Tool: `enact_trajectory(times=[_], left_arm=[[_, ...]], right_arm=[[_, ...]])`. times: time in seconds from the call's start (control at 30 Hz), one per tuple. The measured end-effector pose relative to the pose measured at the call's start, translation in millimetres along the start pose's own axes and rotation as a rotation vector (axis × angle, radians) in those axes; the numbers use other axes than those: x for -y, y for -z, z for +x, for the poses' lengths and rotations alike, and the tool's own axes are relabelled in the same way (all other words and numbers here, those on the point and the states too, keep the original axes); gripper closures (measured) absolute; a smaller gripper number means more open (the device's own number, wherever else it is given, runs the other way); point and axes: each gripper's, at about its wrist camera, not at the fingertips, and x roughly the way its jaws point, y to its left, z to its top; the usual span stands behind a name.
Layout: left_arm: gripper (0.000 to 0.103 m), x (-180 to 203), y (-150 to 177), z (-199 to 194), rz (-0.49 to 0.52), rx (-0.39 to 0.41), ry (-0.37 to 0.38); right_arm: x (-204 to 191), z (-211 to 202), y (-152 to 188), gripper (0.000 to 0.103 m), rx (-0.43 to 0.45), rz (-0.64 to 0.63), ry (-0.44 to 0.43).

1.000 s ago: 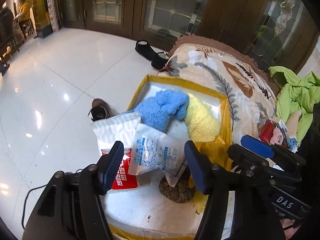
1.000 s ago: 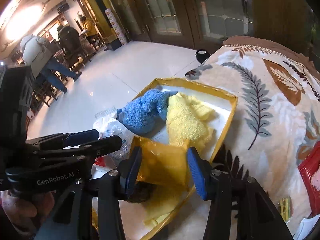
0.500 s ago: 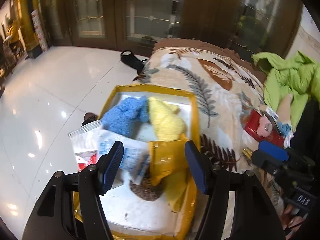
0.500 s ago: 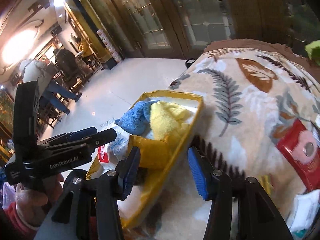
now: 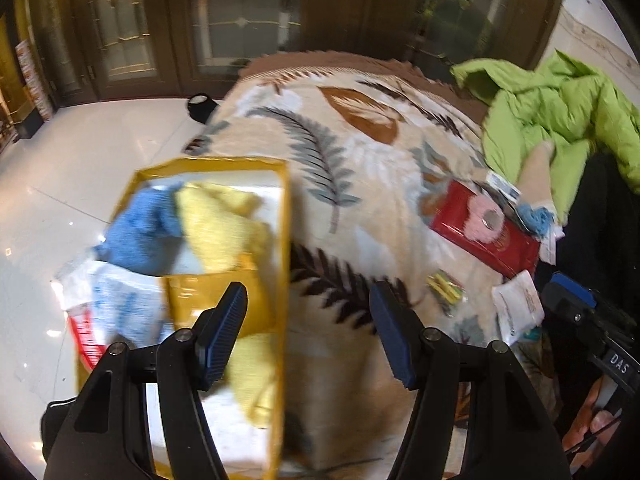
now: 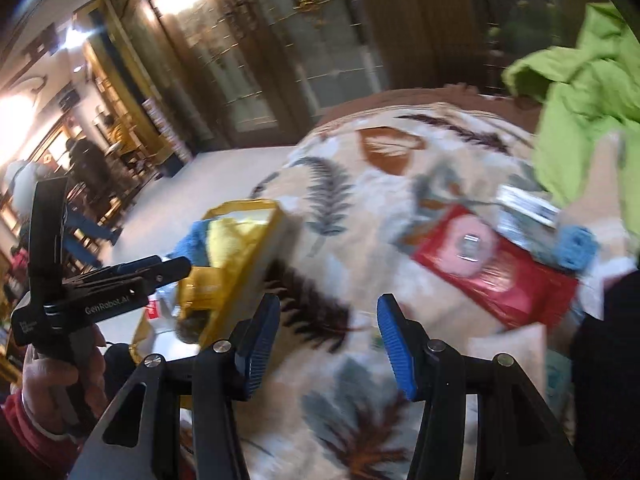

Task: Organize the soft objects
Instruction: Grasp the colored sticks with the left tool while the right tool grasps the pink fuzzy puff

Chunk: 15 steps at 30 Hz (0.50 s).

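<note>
Both tongs hang wide and empty above the blanket [image 5: 348, 168]

Motion blur smears the box [image 5: 285, 216], left of both, holding blue towel [image 5: 140, 232] and yellow towel [image 5: 216, 224]; left tongs [image 5: 308, 328] and right tongs [image 6: 328, 344] have swung right since a second ago.

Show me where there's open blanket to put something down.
Free: the leaf-print blanket between the yellow bag and the red packet, under both open grippers. Crowded: the bag, stuffed with towels and packets, and the right edge around the red packet and green jacket.
</note>
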Motion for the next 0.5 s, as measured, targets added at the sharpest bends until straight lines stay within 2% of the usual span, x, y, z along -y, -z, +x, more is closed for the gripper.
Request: enact_trajectory(times=[0.17,0.3,0.4,0.5], left_arm=[[0.04,33.0,2.5,23.3,0.033,-0.061,0.064],[0.04,56.1,2.7,48.2,-0.017,-0.139,0.132],[0.04,66.8,2.8,64.2,-0.078,-0.183,0.167],[0.04,72.7,2.2,78.0,-0.126,-0.2,0.161]], right_arm=[[39.2,-10.6,10.6,0.049,0.003,0.07,0.063],[62.6,-11.5,16.4,0.048,-0.002,0.132,0.083],[66.8,-7.2,14.1,0.048,-0.008,0.131,0.098],[64.9,-1.7,2.9,0.046,0.003,0.103,0.117]])
